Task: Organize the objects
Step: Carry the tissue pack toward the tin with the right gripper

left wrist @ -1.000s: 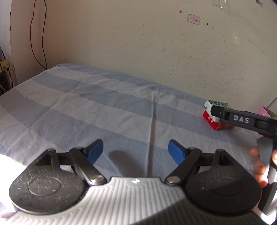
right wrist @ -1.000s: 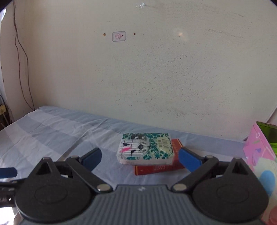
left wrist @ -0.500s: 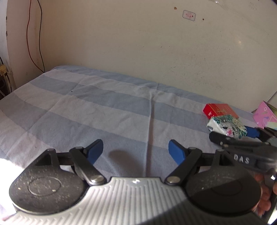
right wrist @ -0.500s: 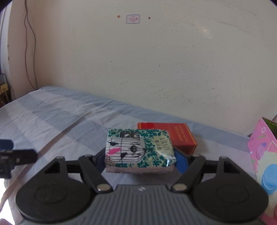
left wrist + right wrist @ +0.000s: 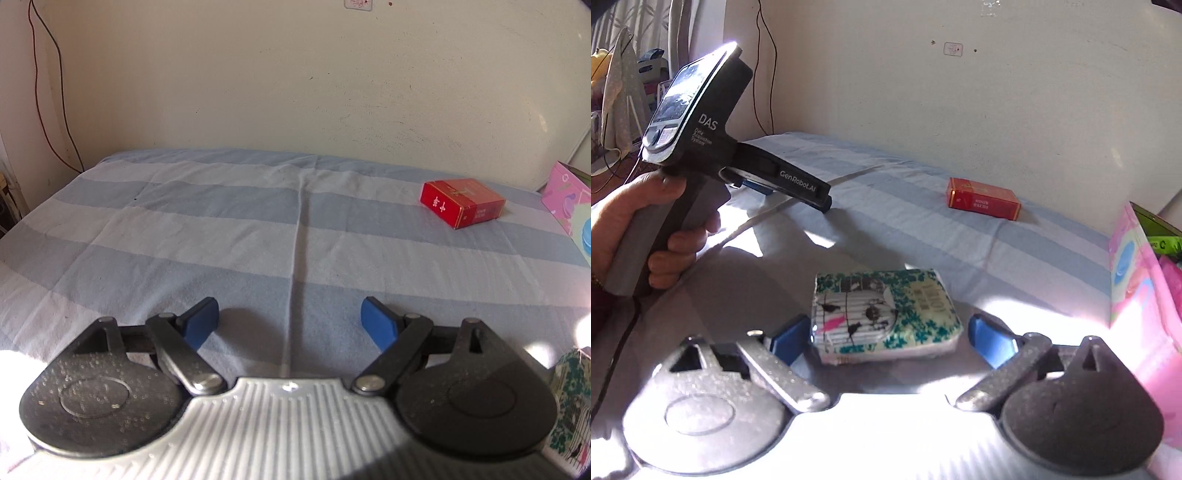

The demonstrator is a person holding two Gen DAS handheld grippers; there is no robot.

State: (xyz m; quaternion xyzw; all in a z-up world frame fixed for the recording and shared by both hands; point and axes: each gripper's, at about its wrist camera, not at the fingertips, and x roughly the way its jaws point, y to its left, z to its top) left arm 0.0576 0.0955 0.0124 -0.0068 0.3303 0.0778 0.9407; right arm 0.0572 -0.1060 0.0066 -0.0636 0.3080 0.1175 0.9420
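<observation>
Right tongs [image 5: 886,338] wide around tissue pack [image 5: 884,315]; left tongs [image 5: 290,325] wide, bare striped sheet [image 5: 221,229] ahead.

A blue-and-white striped sheet [image 5: 221,221] is spread below a cream wall [image 5: 295,81]. A dark cable [image 5: 55,85] is hung down the wall at left; a small sticker [image 5: 953,48] is fixed higher up.

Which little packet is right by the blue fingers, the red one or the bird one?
The bird-cage tissue pack. It lies between the right gripper fingers, while the red box sits far back near the wall.
</observation>
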